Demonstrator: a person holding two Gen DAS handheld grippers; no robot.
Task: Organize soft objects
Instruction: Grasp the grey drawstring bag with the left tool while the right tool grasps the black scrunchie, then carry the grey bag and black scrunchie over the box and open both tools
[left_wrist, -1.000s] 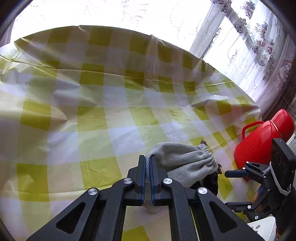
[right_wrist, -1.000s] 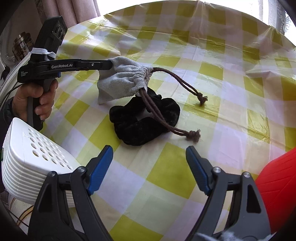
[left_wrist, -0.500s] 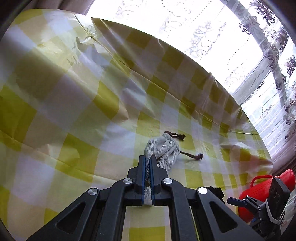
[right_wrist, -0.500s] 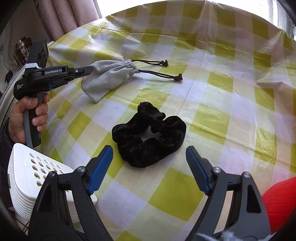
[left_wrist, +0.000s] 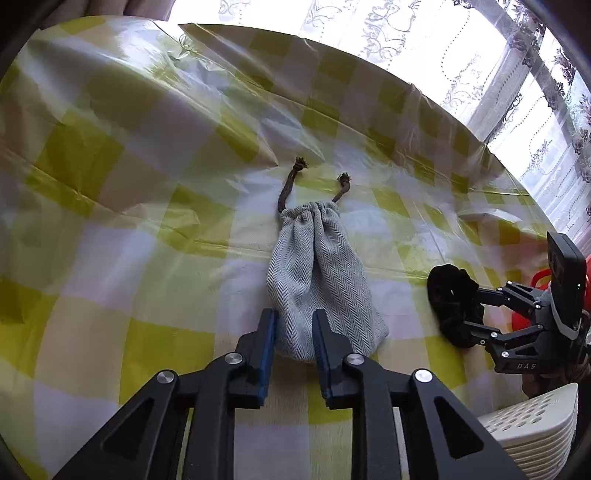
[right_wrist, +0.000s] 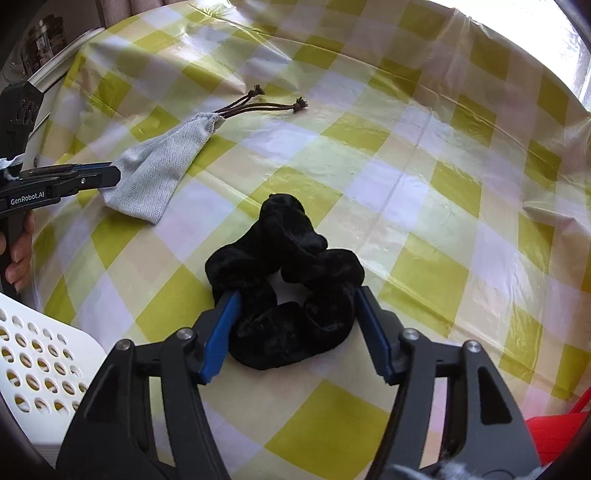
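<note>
A grey herringbone drawstring pouch (left_wrist: 317, 280) lies flat on the yellow checked tablecloth, its brown cords (left_wrist: 291, 181) stretched away from me. My left gripper (left_wrist: 293, 325) is open, its fingers astride the pouch's near end. The pouch also shows in the right wrist view (right_wrist: 162, 170), with the left gripper (right_wrist: 110, 177) at its corner. A black velvet scrunchie (right_wrist: 288, 288) lies on the cloth between the open fingers of my right gripper (right_wrist: 295, 317). In the left wrist view the scrunchie (left_wrist: 454, 306) sits at the right gripper's tips (left_wrist: 476, 310).
A white perforated basket (right_wrist: 40, 365) stands at the near left edge; it also shows in the left wrist view (left_wrist: 535, 443). A red plastic container (right_wrist: 557, 439) sits at the near right. The tablecloth (right_wrist: 424, 192) is wrinkled toward the far edge by the lace curtains (left_wrist: 480, 55).
My left gripper has laid the pouch flat on the cloth and opened, letting it go. My right gripper has moved forward and down until its open fingers flank the scrunchie.
</note>
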